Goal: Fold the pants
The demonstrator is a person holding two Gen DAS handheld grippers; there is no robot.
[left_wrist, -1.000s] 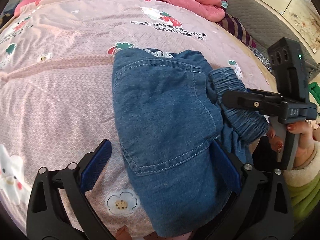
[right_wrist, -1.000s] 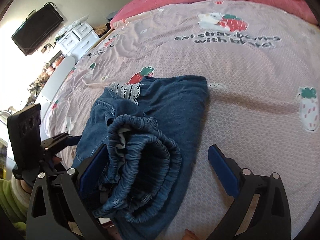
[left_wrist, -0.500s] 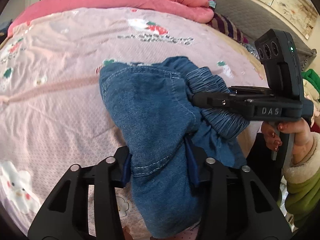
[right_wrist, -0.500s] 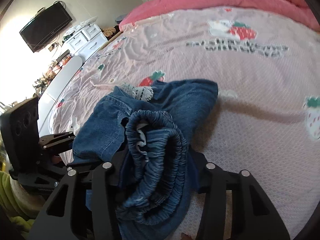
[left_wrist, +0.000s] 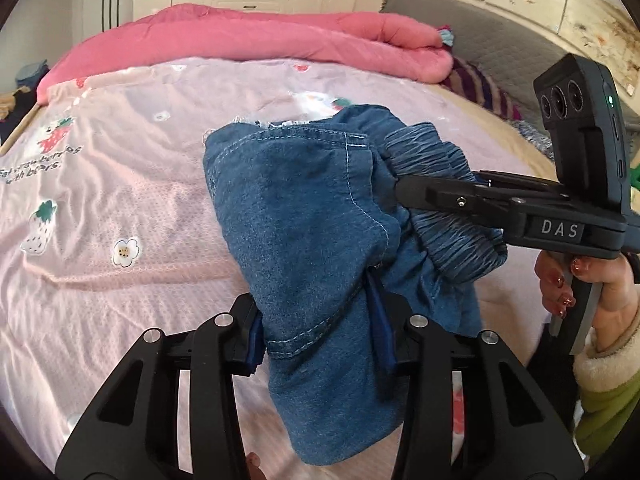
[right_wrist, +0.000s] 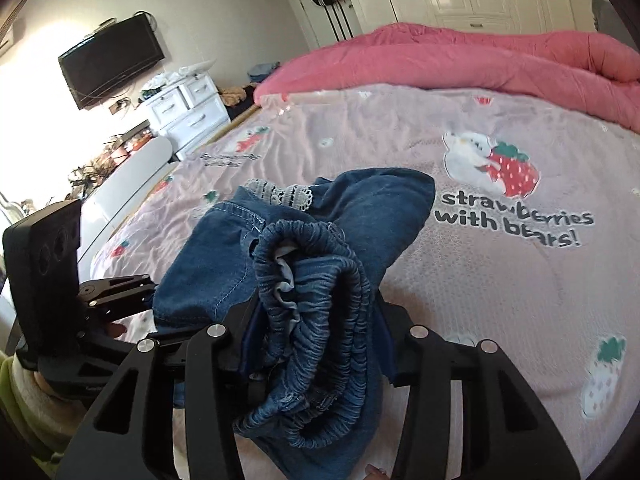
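A: Where are the pants?

B: The folded blue denim pants (left_wrist: 304,216) hang bunched over the pink strawberry-print bed sheet (left_wrist: 120,200).

A: And the tools?

B: The left hand-held gripper (left_wrist: 320,332) is clamped on the denim near a stitched seam; the right hand-held gripper (right_wrist: 316,344) pinches the gathered elastic waistband (right_wrist: 316,280).

A: Anything hidden?

B: Cloth covers most of each blue pad.

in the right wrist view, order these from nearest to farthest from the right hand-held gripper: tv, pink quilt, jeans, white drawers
1. jeans: clamped in the right hand-held gripper, at the bottom centre.
2. white drawers: off the bed's left side, mid-left.
3. pink quilt and tv: too close to call; the quilt lies along the bed's far edge, the tv hangs on the left wall.
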